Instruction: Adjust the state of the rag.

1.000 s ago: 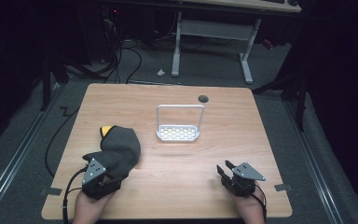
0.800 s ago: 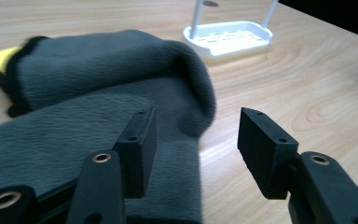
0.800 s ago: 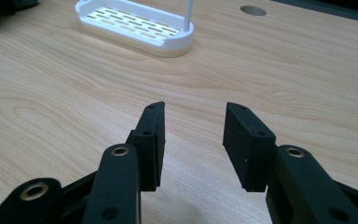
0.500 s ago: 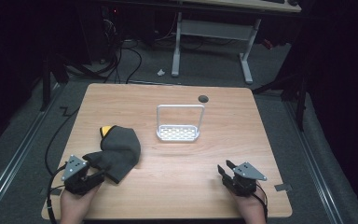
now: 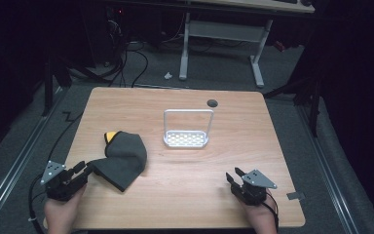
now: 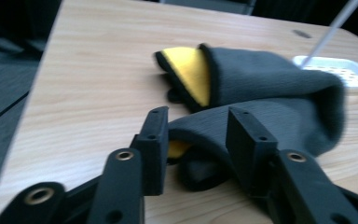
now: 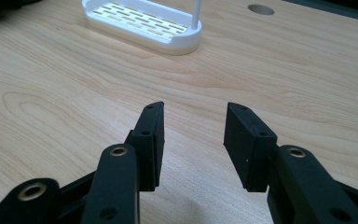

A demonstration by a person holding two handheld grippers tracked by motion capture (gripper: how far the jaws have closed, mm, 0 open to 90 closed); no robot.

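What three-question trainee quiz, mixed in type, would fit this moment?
1. True or false: the right hand-held gripper has something between its jaws.
2. Which colour lines the inside of the grey cloth? A) red B) yellow C) white
3. What lies between the jaws of the left hand-held gripper?

Key: 1. False; its jaws stand open over the bare table. 2. B. 3. A corner of the grey cloth; the jaws have just been closing around it, and pad contact is not clear.
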